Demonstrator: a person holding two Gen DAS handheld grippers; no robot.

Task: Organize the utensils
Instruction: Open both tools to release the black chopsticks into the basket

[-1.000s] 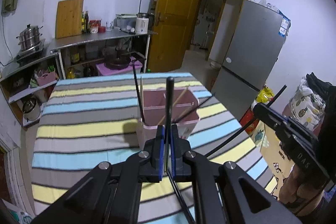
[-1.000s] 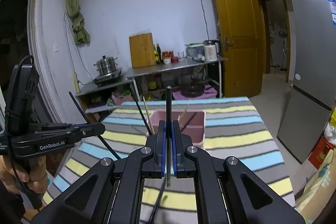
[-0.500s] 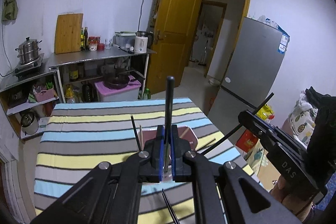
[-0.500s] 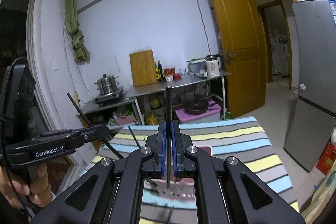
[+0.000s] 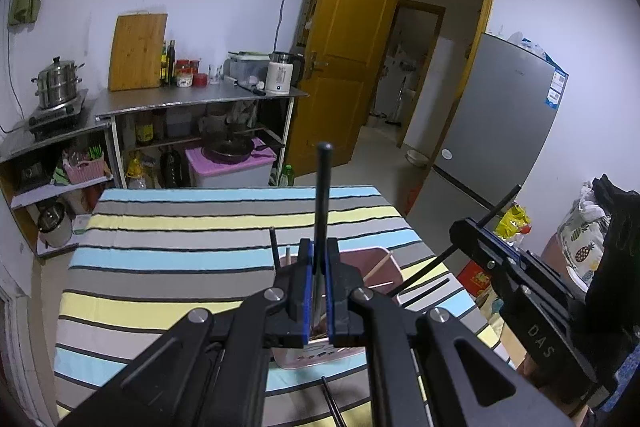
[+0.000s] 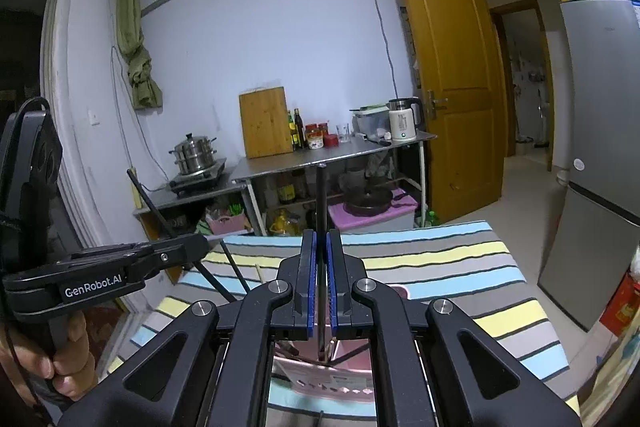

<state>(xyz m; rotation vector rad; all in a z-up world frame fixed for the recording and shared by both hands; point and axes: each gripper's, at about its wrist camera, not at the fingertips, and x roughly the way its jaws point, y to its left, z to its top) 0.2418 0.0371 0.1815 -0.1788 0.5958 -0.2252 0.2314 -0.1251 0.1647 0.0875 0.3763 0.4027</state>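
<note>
My left gripper (image 5: 318,257) is shut on a black chopstick (image 5: 322,195) that stands upright between its blue pads. My right gripper (image 6: 320,247) is shut on another black chopstick (image 6: 321,203), also upright. Both hang over a pink utensil holder (image 5: 384,263) on the striped table (image 5: 180,227); the holder also shows in the right wrist view (image 6: 320,379). Inside it lean a black chopstick (image 5: 274,247) and wooden chopsticks (image 5: 380,265). The right gripper shows at the right of the left wrist view (image 5: 472,231), the left gripper at the left of the right wrist view (image 6: 200,247).
A black chopstick (image 5: 332,403) lies on the cloth by the near table edge. Beyond the table stand a steel counter (image 5: 192,99) with a cutting board, bottles and kettle, a stove with a pot (image 5: 58,87), an open wooden door (image 5: 344,59) and a fridge (image 5: 500,131).
Both grippers have risen and pulled back with their chopsticks; the holder has dropped lower in both views and lies partly behind the fingers.
</note>
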